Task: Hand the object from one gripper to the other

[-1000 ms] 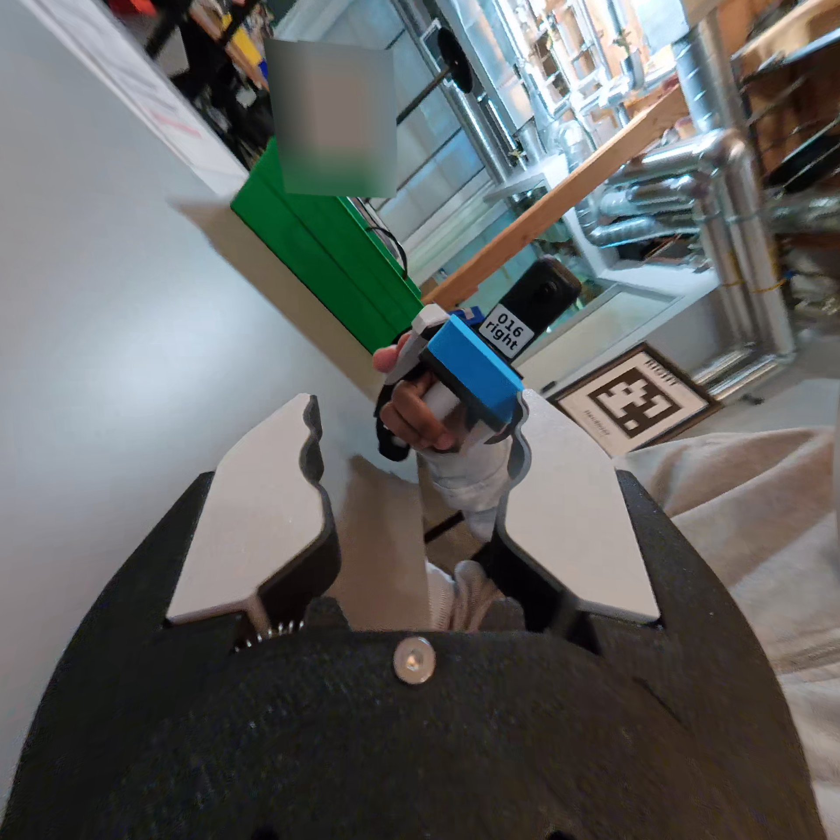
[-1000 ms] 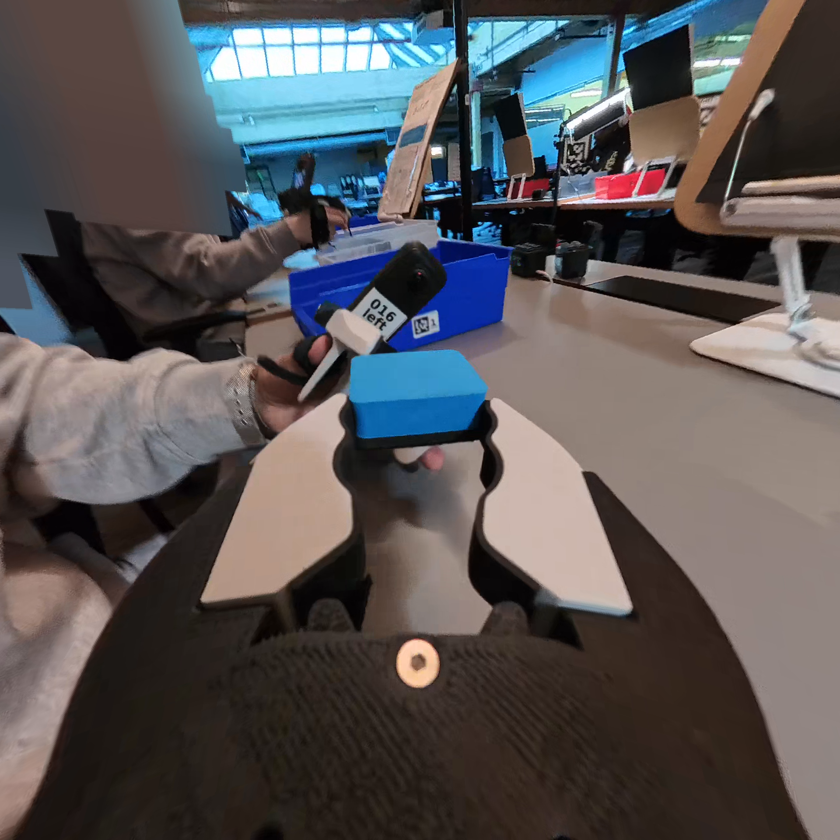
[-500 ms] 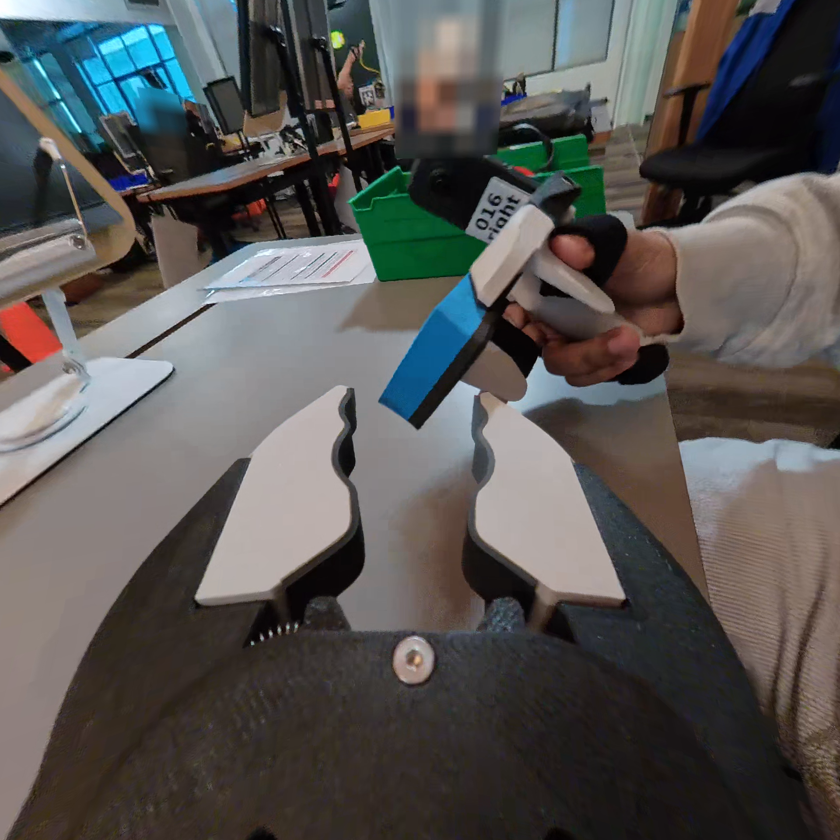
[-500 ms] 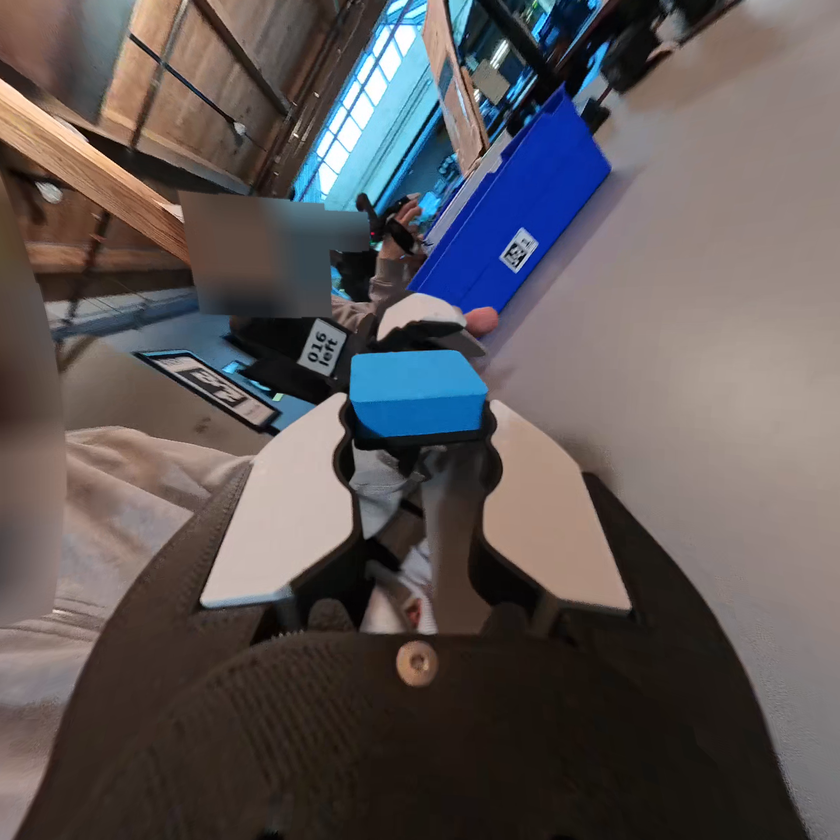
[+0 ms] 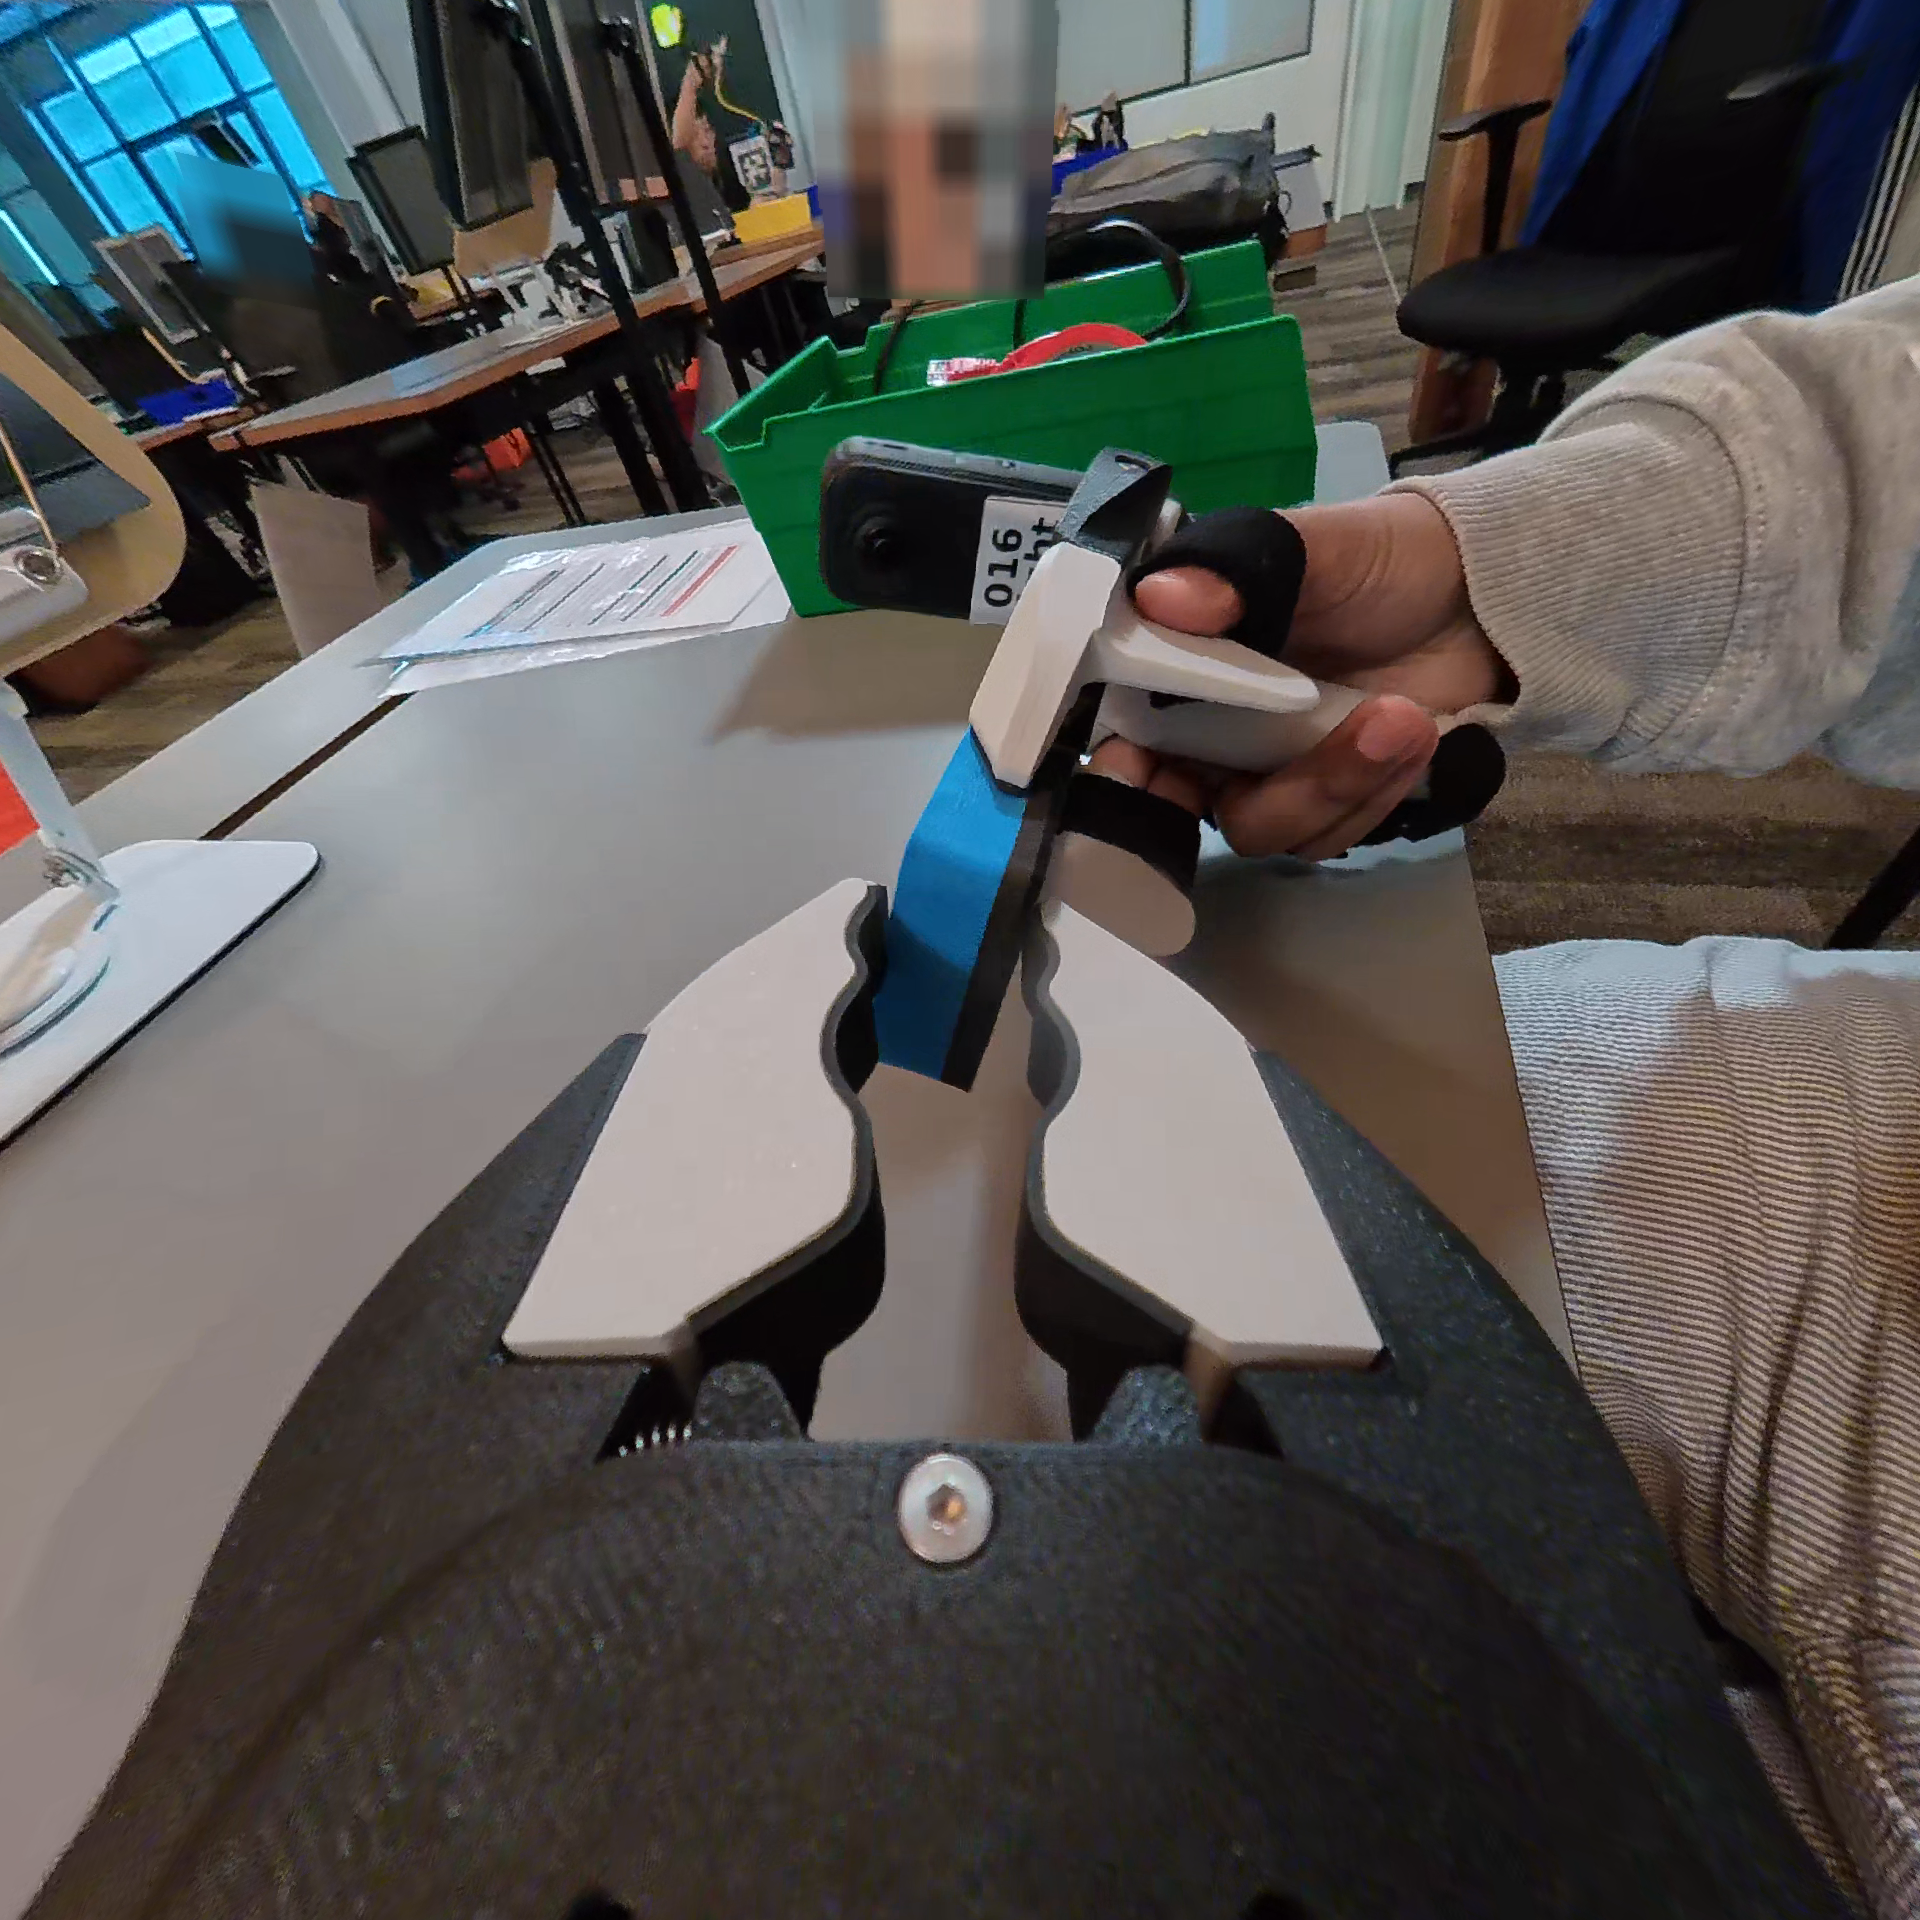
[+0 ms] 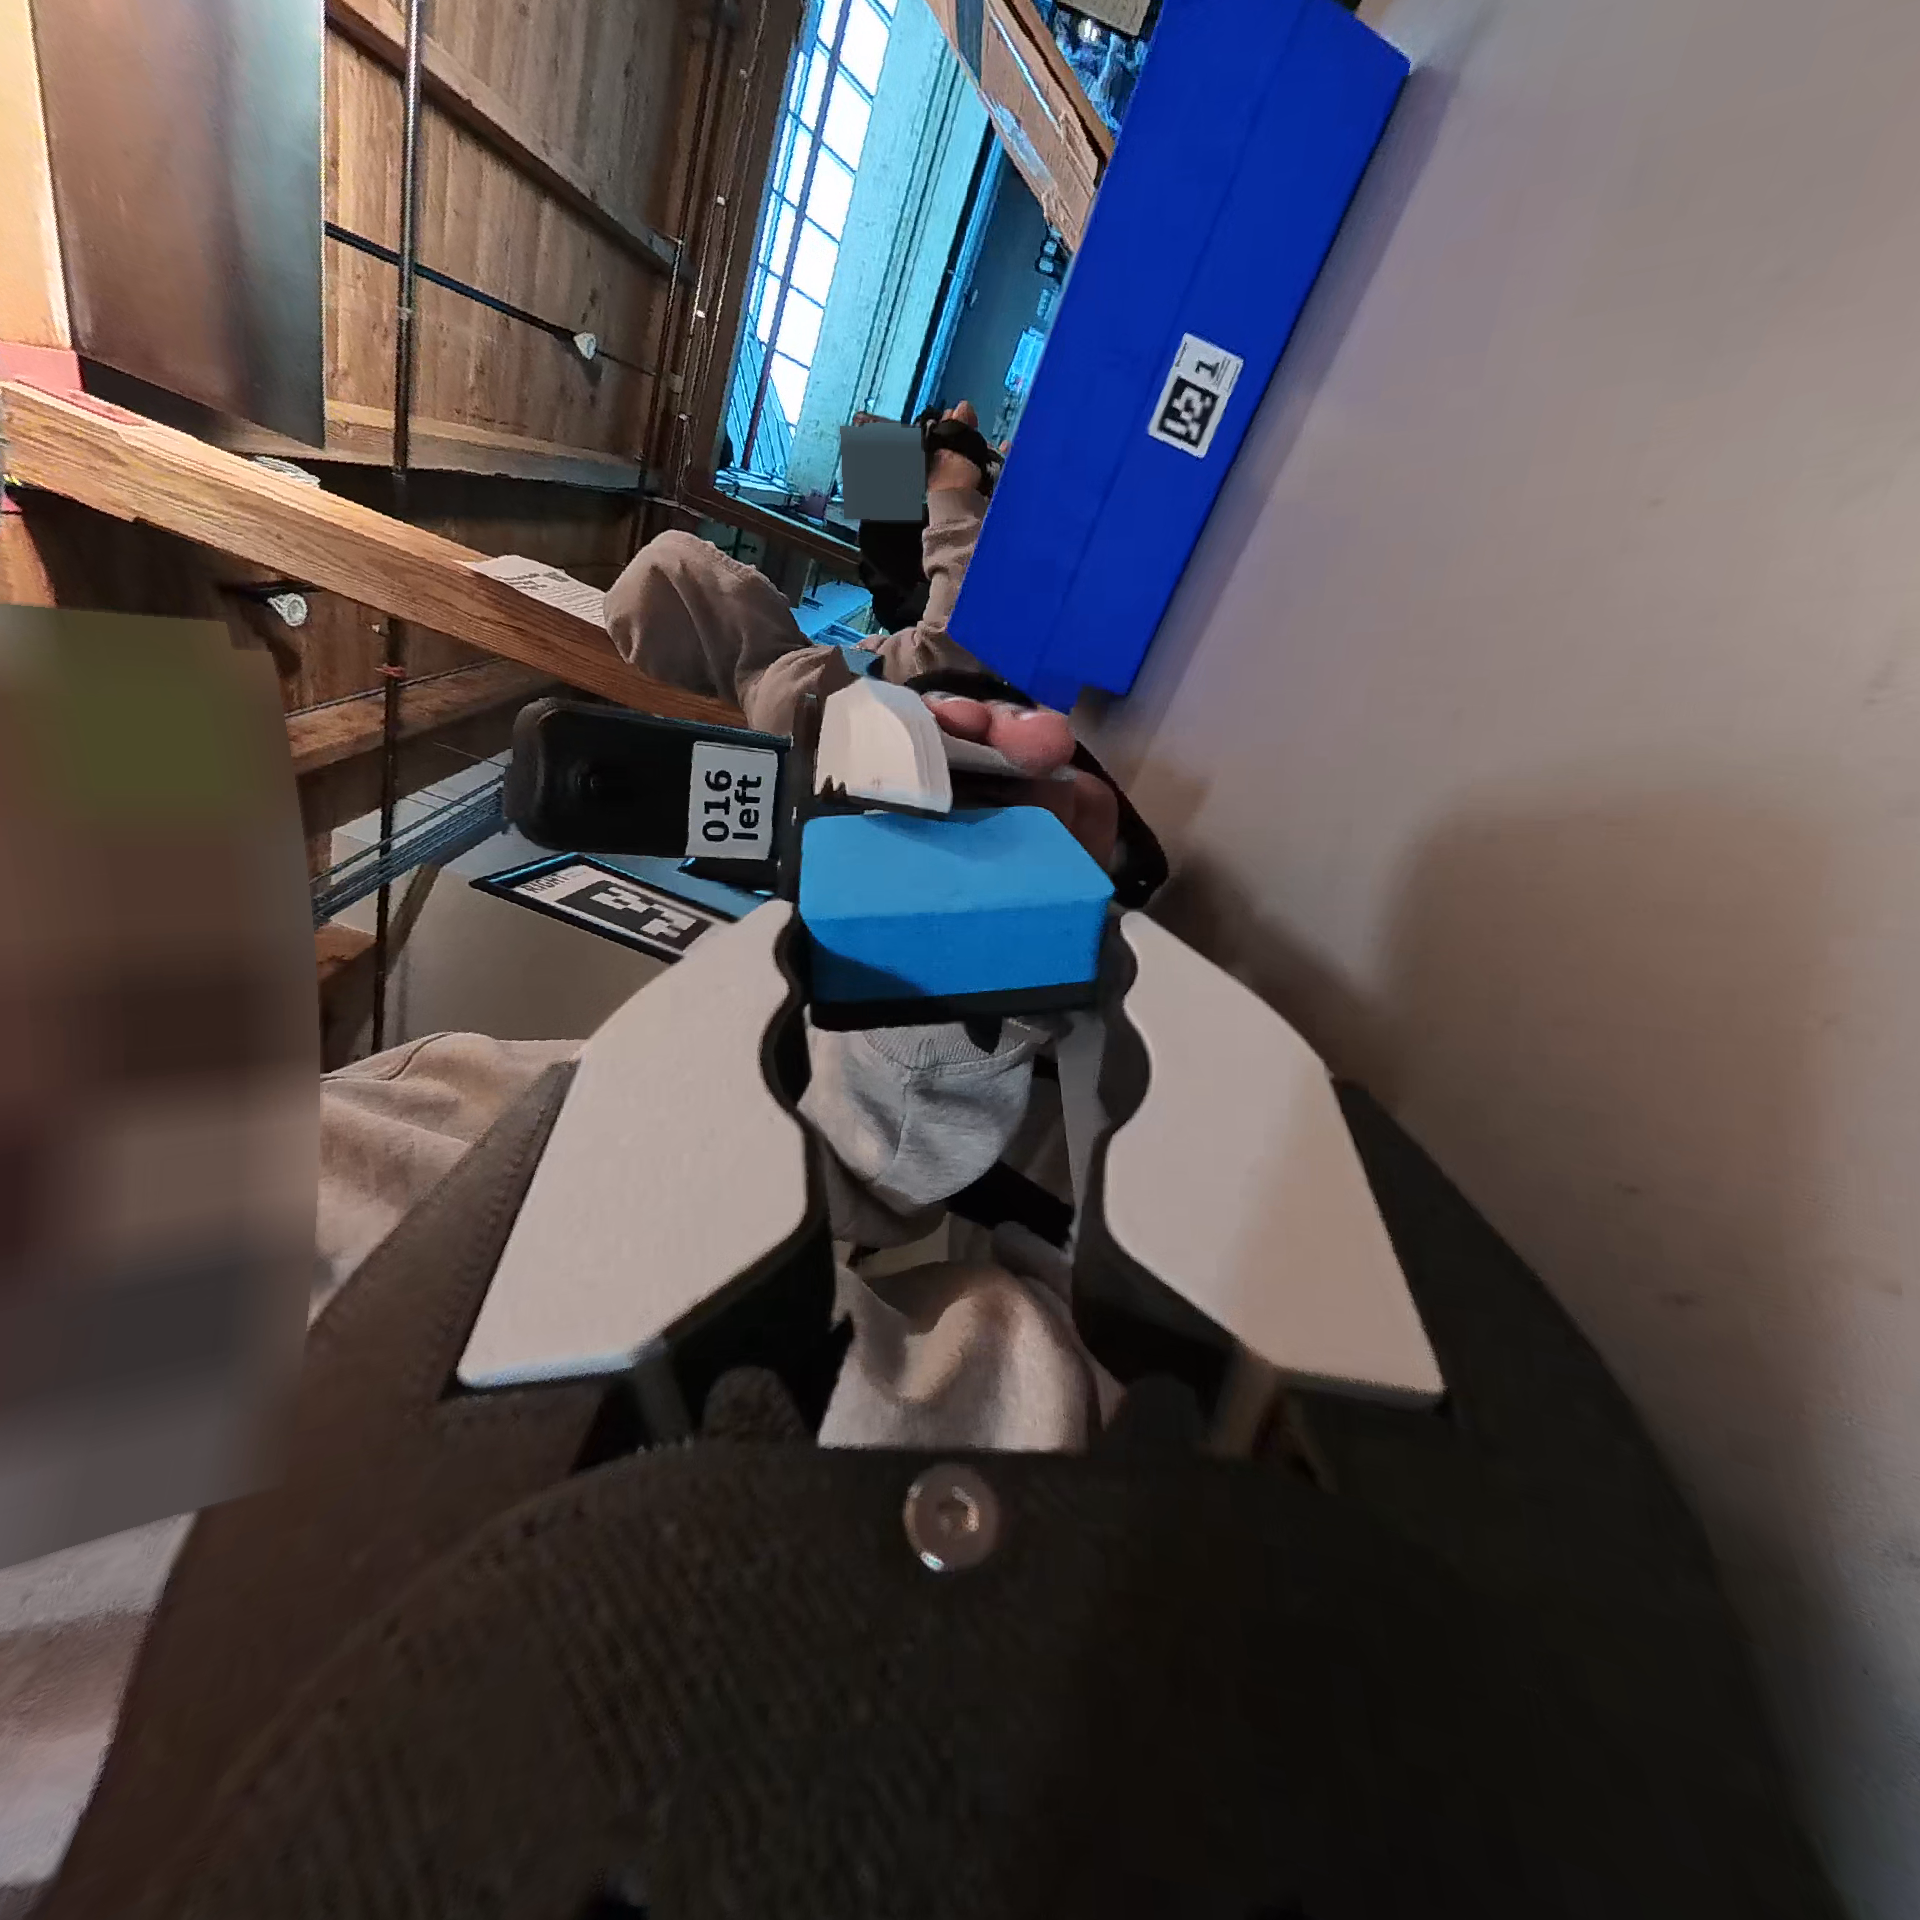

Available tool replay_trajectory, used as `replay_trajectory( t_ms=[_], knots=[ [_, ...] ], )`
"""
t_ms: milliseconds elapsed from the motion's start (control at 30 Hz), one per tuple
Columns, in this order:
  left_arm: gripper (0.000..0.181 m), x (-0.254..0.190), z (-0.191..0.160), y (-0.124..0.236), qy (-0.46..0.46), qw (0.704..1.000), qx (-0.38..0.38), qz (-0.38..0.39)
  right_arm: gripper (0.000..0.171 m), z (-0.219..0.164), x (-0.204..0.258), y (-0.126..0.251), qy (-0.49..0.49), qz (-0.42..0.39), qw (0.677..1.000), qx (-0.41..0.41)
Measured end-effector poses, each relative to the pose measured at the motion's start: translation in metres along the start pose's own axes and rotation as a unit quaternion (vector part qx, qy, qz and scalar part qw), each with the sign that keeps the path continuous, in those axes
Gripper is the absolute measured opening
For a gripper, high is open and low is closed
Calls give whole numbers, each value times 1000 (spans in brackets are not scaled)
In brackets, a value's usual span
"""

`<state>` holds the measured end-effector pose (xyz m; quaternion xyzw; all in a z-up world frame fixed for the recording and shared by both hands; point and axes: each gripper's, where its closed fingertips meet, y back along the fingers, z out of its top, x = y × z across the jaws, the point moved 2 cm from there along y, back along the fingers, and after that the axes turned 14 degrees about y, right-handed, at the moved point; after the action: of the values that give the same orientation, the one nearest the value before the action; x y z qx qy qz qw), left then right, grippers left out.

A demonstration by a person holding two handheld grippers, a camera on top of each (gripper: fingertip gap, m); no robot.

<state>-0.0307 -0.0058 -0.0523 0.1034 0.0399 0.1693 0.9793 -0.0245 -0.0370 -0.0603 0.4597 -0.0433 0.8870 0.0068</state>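
Note:
A blue foam block with a black base [image 5: 940,935] is held between both grippers above the grey table [image 5: 499,831]. My right gripper [image 6: 954,966] is shut on it across its width; in the left wrist view it comes in from the upper right [image 5: 1039,810], held by a hand. My left gripper [image 5: 951,935] has narrowed onto the block's lower end, with both fingertips against its sides. In the right wrist view the block [image 6: 951,904] sits at my fingertips, and one white finger [image 6: 883,758] of the left gripper lies on its far edge.
A green bin [image 5: 1039,416] and some papers [image 5: 603,603] lie at the table's far end. A white monitor stand base [image 5: 156,935] is at the left. A blue bin [image 6: 1164,364] stands on the table in the right wrist view. A person's lap is close below.
The right gripper has brought the block down between the left gripper's fingertips. The left jaws have narrowed onto it. The right wrist view has rolled further sideways.

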Motion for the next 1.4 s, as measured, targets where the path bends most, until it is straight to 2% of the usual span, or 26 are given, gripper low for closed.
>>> replay_trajectory(
  t_ms=[33,167,267,367,467,600,700,800,933,1133,1333,1400],
  knots=[
    [24,0,1,0,3,1000,-1,-2,55,3,0,0,13,-5,1000,-11],
    [23,2,5,0,56,998,-11,-15,80,14,-4,3,81,-48,995,-45],
    [23,11,6,4,128,991,-13,-20,85,26,0,9,127,-67,986,-82],
    [23,18,10,7,241,968,-30,-58,86,39,5,17,196,-95,969,-114],
    [25,21,8,9,360,924,-41,-127,104,46,12,19,340,-161,919,-116],
    [25,21,7,12,466,860,-45,-201,102,32,20,5,519,-213,827,-38],
    [25,11,2,12,498,830,-9,-251,95,15,26,-8,570,-188,800,-3],
    [25,5,4,14,532,791,0,-301,87,4,28,-14,583,-159,797,23],
    [25,5,3,18,573,748,5,-334,77,-3,33,-14,569,-125,812,33],
    [24,3,1,19,570,749,18,-337,67,-2,35,-13,565,-120,816,29],
    [25,-8,-5,17,564,747,57,-348,70,-12,31,-18,581,-121,803,62],
    [24,-7,-5,18,567,744,57,-350,61,-15,28,-18,585,-125,798,73]
  ],
)
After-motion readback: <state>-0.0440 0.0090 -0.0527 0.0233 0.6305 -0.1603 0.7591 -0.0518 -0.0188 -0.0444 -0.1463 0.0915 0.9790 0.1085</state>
